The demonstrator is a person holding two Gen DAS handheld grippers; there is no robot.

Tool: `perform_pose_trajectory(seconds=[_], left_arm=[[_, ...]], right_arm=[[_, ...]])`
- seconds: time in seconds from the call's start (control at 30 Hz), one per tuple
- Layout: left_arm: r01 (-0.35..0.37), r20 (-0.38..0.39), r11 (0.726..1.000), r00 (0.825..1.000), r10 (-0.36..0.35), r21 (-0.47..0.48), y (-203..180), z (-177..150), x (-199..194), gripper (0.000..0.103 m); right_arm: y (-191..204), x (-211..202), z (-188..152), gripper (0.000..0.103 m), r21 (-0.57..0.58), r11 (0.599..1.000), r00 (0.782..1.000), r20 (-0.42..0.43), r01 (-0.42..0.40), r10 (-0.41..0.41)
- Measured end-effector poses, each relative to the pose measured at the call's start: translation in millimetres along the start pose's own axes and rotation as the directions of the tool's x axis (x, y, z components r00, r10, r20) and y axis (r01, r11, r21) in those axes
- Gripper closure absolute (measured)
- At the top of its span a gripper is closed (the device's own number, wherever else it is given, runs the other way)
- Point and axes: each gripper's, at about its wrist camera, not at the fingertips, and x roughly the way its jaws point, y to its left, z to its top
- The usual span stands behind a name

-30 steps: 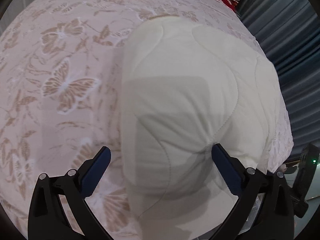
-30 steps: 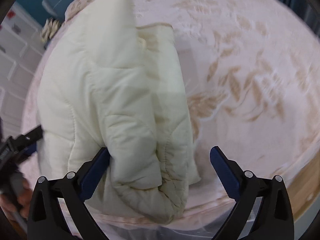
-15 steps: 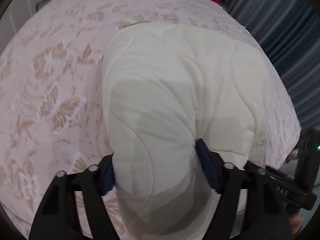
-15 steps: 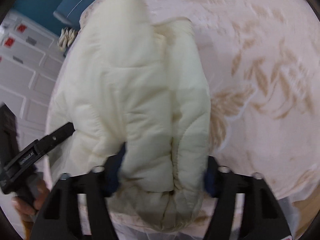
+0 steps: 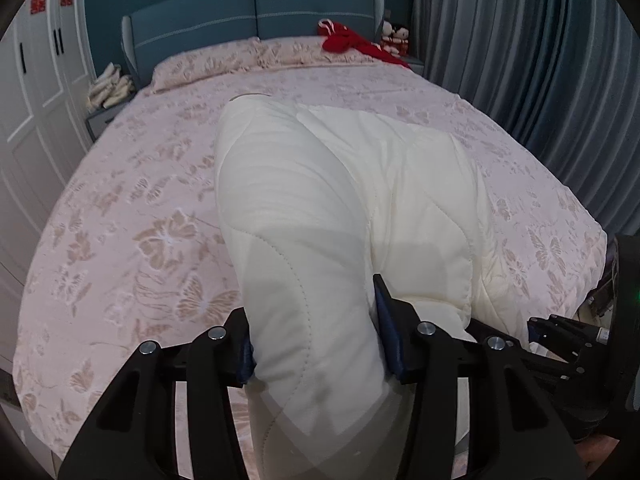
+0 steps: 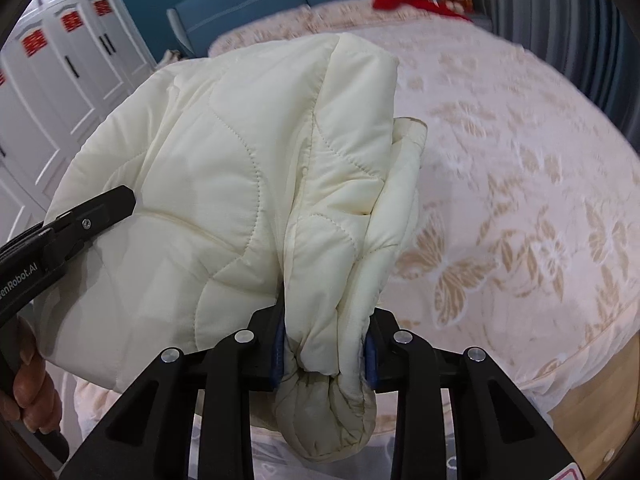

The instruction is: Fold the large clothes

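Note:
A cream quilted puffer jacket (image 5: 344,200) lies on the pink floral bed (image 5: 132,220), its near edge raised. My left gripper (image 5: 316,344) is shut on the jacket's near left edge, with a thick bunch of padding between the blue pads. My right gripper (image 6: 324,344) is shut on the jacket (image 6: 224,184) at its near right edge, pinching a bunched sleeve or hem, and holds it above the bed's foot. The left gripper shows at the left of the right wrist view (image 6: 72,220).
A red garment (image 5: 352,42) and plush toys (image 5: 394,36) lie at the headboard (image 5: 256,12). White wardrobe doors (image 5: 36,92) stand left, grey curtains (image 5: 540,60) right. A nightstand with cloth (image 5: 110,88) is beside the bed.
Both grippers went from open around the jacket's near edge to shut on it. They have lifted it, and the views now tilt up to show the whole bed and headboard.

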Motion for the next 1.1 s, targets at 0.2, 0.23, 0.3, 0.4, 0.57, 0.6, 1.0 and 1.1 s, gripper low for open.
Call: perform_pose_trajectory(seconds=[0.2, 0.23, 0.3, 0.4, 0.57, 0.6, 1.0, 1.1], left_arm=[[-0.037, 0.074, 0.999, 0.997, 0.039, -0.026, 33.9, -2.1, -39.8, 0.056], [-0.045, 0.085, 0.998, 0.995, 0.047, -0.032, 39.6, -2.6, -45.0, 0.056], [-0.062, 0.105, 0.997, 0.992, 0.066, -0.041, 52.2, -3.0, -53.9, 0.056], [-0.086, 0.13, 0.994, 0.987, 0.094, -0.061, 74.1, -2.2, -63.6, 0.056], [-0.1, 0.168, 0.99, 0.979, 0.115, -0.095, 110.2, -0.6, -69.2, 0.056], [-0.101, 0.173, 0.99, 0.978, 0.116, -0.098, 115.7, -0.1, -68.8, 0.056], [-0.126, 0.196, 0.987, 0.97, 0.143, -0.1, 167.6, 3.5, -18.4, 0.056], [-0.128, 0.191, 0.988, 0.971, 0.143, -0.089, 173.3, 2.2, 0.0, 0.056]], right_arm=[[47.1, -25.0, 12.1, 0.073, -0.095, 0.995, 0.996, 0.086, 0.01, -0.002], [54.3, -26.2, 15.2, 0.073, -0.111, 0.994, 0.995, 0.096, 0.008, 0.003], [70.0, -26.8, 20.3, 0.073, -0.145, 0.989, 0.994, 0.112, 0.007, 0.009], [97.8, -29.0, 27.6, 0.073, -0.196, 0.98, 0.991, 0.135, 0.017, 0.01], [132.1, -24.9, 42.5, 0.074, -0.252, 0.967, 0.985, 0.174, 0.029, 0.016], [137.7, -24.0, 44.8, 0.074, -0.259, 0.965, 0.984, 0.18, 0.033, 0.014], [183.9, 36.8, 71.0, 0.074, -0.325, 0.94, 0.981, 0.188, 0.104, -0.043], [184.7, 63.1, 73.9, 0.074, -0.323, 0.94, 0.984, 0.166, 0.115, -0.064]])
